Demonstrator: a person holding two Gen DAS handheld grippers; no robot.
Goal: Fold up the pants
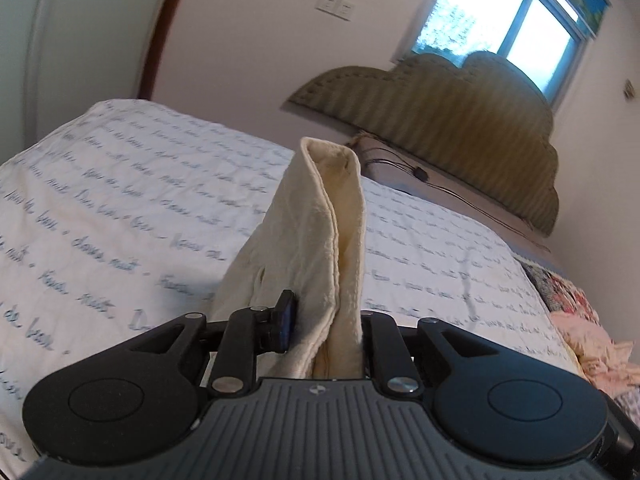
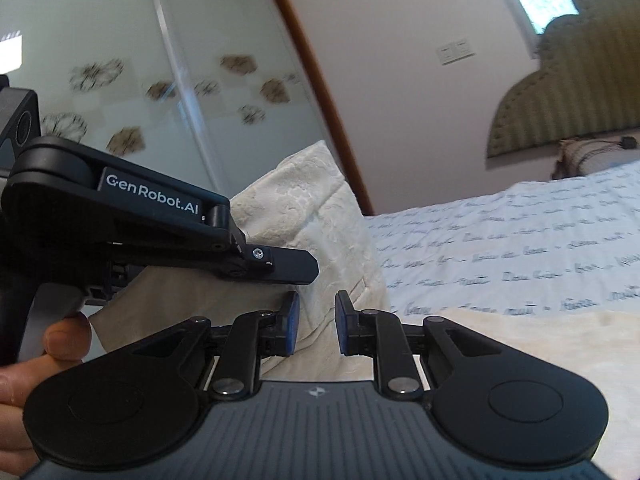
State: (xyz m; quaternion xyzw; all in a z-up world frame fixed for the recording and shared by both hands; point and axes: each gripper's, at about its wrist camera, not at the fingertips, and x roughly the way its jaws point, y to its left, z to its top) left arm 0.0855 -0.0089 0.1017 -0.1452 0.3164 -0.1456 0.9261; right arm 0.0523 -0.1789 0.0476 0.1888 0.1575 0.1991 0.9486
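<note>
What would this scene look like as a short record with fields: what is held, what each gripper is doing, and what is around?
Held item: cream textured fabric pants, lifted in a bunched fold above the bed
Left gripper: shut on the pants
Right gripper: open, gripping nothing, close to the cloth
Surface: white bedspread with blue script writing
Behind: olive padded scalloped headboard, window
Side: frosted sliding wardrobe doors with brown flower prints

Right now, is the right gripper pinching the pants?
No, the right gripper is open, with a clear gap between its blue pads and no cream pants pinched.
</note>
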